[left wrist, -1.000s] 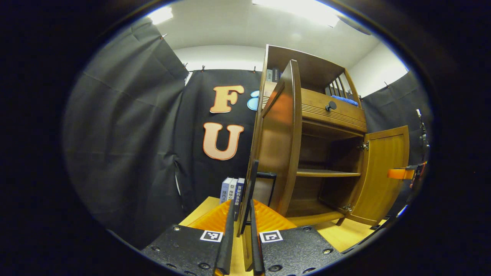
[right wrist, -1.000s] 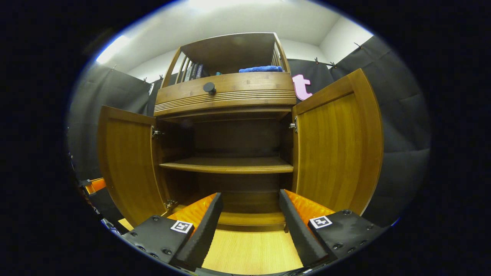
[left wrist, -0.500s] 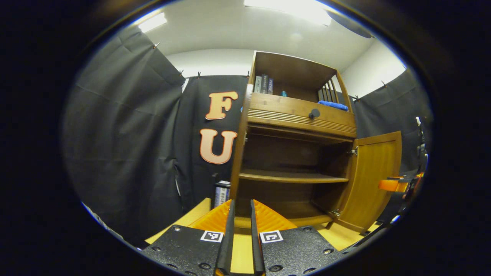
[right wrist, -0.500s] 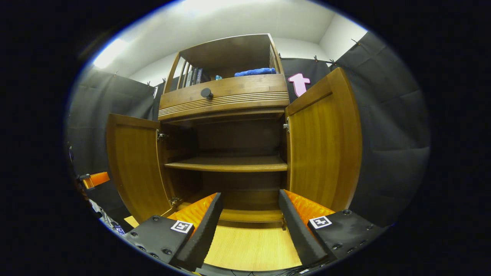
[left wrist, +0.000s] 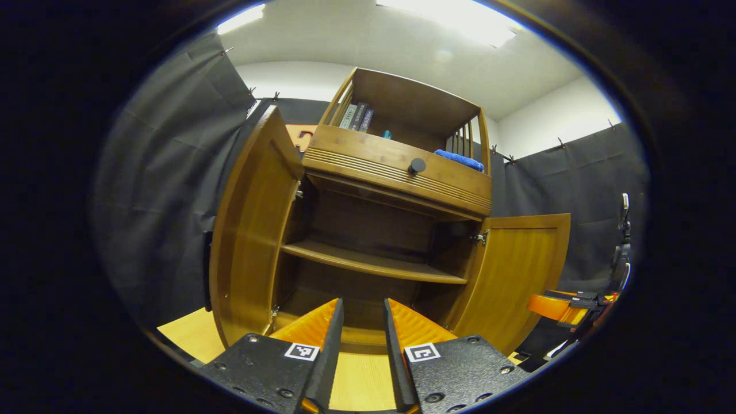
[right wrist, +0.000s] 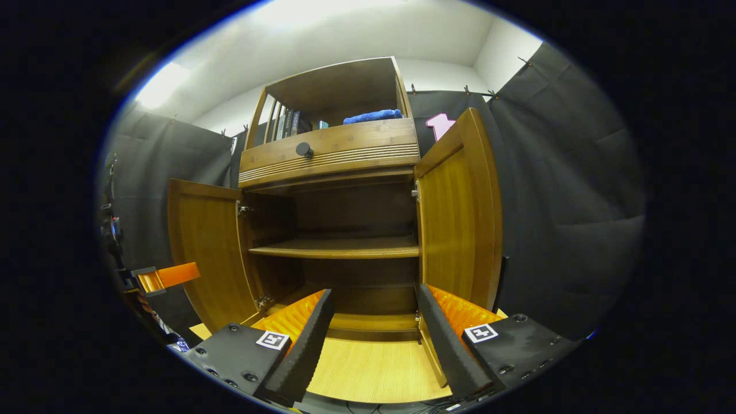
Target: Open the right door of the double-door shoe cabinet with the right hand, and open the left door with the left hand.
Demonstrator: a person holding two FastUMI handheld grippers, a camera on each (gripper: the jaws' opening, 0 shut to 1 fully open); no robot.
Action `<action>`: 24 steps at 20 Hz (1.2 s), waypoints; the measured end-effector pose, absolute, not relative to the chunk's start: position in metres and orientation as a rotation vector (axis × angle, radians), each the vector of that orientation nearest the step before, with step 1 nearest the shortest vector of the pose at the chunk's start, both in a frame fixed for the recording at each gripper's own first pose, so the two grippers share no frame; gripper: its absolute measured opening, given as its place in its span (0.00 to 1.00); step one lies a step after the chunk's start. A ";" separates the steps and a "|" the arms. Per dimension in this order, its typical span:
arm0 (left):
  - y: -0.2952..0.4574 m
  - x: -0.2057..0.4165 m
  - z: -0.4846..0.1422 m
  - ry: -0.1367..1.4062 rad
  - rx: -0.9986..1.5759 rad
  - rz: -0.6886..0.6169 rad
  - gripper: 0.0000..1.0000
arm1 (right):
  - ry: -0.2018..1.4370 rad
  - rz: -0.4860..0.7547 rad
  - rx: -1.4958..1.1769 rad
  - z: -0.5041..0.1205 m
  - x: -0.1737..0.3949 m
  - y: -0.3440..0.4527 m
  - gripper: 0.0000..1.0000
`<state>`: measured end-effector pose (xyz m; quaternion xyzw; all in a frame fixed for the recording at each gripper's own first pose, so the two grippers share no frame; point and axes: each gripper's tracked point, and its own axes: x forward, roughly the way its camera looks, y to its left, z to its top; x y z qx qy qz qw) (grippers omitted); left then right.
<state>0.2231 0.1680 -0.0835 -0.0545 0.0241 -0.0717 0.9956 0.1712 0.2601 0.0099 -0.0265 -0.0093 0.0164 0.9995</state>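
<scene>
The shoe cabinet (right wrist: 336, 172) is standing on the pale wooden surface (right wrist: 374, 368) with both lower doors swung wide, baring an inner shelf (right wrist: 339, 248) with nothing lying on it. In the left gripper view the left door (left wrist: 250, 230) is hanging open at the near left, and the right door (left wrist: 514, 276) is standing open at the far right. In the right gripper view the same two doors are flanking the dark interior. Above them the drawer (right wrist: 330, 150) is sitting closed, its dark knob (right wrist: 303, 150) facing out. On the top shelf a row of books (right wrist: 284, 123) is standing upright, with a blue cloth (right wrist: 371, 117) lying to one side of them. The right gripper (right wrist: 374, 328) is hovering in front of the opening, its fingers spread wide and gripping nothing. The left gripper (left wrist: 362, 339) is hovering likewise, its fingers parted by a narrow gap and touching no part of the cabinet.
</scene>
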 end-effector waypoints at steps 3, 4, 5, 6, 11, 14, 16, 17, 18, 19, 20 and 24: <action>0.168 0.222 -0.080 0.025 -0.068 -0.109 0.75 | -0.014 0.035 -0.055 0.008 0.165 0.259 0.84; 0.172 0.223 -0.079 0.021 -0.064 -0.097 0.82 | -0.014 0.034 -0.054 0.007 0.163 0.258 0.92; 0.173 0.224 -0.081 0.021 -0.064 -0.087 0.89 | -0.015 0.031 -0.052 0.008 0.162 0.257 1.00; 0.175 0.225 -0.080 0.021 -0.065 -0.074 0.92 | -0.016 0.028 -0.051 0.009 0.161 0.255 1.00; 0.179 0.224 -0.083 0.023 -0.071 -0.062 0.92 | -0.012 0.018 -0.048 0.006 0.158 0.252 0.95; 0.179 0.223 -0.085 0.027 -0.062 -0.062 0.92 | -0.009 0.018 -0.048 0.006 0.159 0.252 0.95; 0.177 0.222 -0.086 0.026 -0.057 -0.063 0.92 | -0.010 0.021 -0.047 0.006 0.160 0.254 0.95; 0.177 0.221 -0.087 0.027 -0.056 -0.063 0.92 | -0.011 0.025 -0.047 0.007 0.161 0.256 0.95; 0.176 0.221 -0.087 0.028 -0.056 -0.065 0.92 | -0.012 0.026 -0.047 0.006 0.162 0.257 0.98; 0.176 0.222 -0.088 0.030 -0.053 -0.069 0.92 | -0.010 0.028 -0.046 0.006 0.163 0.256 1.00; 0.174 0.222 -0.089 0.032 -0.047 -0.071 0.92 | -0.008 0.030 -0.044 0.004 0.164 0.257 0.92; 0.175 0.225 -0.088 0.025 -0.036 -0.074 0.92 | -0.008 0.030 -0.042 0.004 0.169 0.257 0.84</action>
